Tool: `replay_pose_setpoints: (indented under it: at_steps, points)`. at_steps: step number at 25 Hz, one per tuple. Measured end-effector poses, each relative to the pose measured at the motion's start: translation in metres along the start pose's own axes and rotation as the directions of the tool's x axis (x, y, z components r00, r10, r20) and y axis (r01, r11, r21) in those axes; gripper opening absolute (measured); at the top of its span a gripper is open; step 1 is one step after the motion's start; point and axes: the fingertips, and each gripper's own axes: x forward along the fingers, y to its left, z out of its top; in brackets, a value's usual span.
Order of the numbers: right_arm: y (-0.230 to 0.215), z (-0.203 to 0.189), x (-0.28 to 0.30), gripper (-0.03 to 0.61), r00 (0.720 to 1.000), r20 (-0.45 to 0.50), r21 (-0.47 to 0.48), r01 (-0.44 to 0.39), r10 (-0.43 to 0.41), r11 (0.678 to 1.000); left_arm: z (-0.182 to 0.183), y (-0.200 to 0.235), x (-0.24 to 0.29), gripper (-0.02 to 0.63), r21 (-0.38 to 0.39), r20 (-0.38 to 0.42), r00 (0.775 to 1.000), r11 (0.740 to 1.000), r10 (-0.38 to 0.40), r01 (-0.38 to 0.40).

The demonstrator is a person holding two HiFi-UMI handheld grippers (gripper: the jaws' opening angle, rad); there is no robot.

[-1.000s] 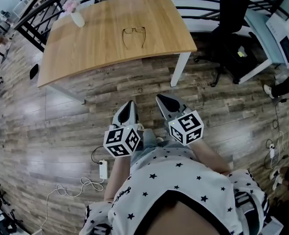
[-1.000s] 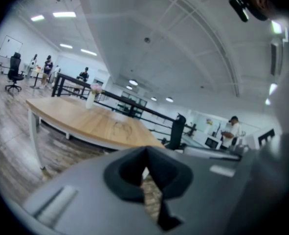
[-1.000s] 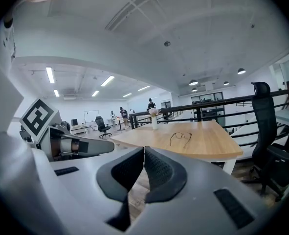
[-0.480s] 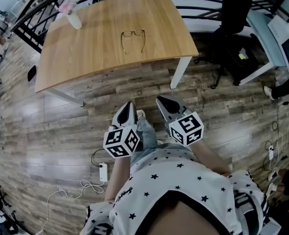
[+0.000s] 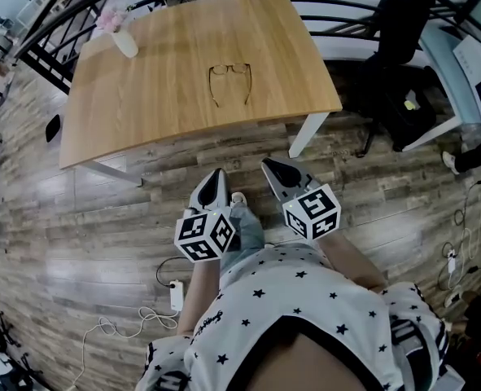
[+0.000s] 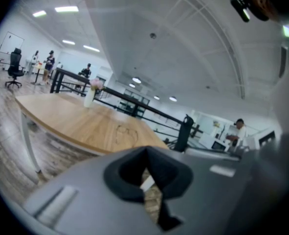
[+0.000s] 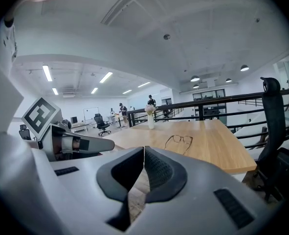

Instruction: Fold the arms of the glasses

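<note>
The glasses (image 5: 229, 82) lie on the wooden table (image 5: 159, 96), lenses away from me and both arms spread open toward me. They also show in the right gripper view as glasses (image 7: 179, 142), and faintly in the left gripper view as glasses (image 6: 127, 132). Both grippers hang over the floor in front of the table, well short of it. My left gripper (image 5: 216, 175) is shut with nothing in it. My right gripper (image 5: 269, 167) is shut and empty too. Their jaws point at the table's near edge.
A white vase with pink flowers (image 5: 124, 41) stands at the table's far left corner. A white table leg (image 5: 303, 135) is ahead on the right. A black office chair (image 5: 399, 31) and desks stand to the right. A power strip with cable (image 5: 176, 296) lies on the floor.
The table and glasses have shifted lower and nearer in the head view as I moved toward them. Both grippers kept their pose and stayed shut.
</note>
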Motion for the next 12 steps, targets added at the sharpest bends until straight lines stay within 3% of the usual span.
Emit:
replay_pose_setpoints:
  at_steps: [12]
  points:
    - [-0.031, 0.043, 0.085, 0.017, 1.0, -0.016, -0.015, 0.007, -0.007, 1.0, 0.05, 0.057, 0.064, 0.006, 0.013, -0.028, 1.0, 1.0, 0.009, -0.009]
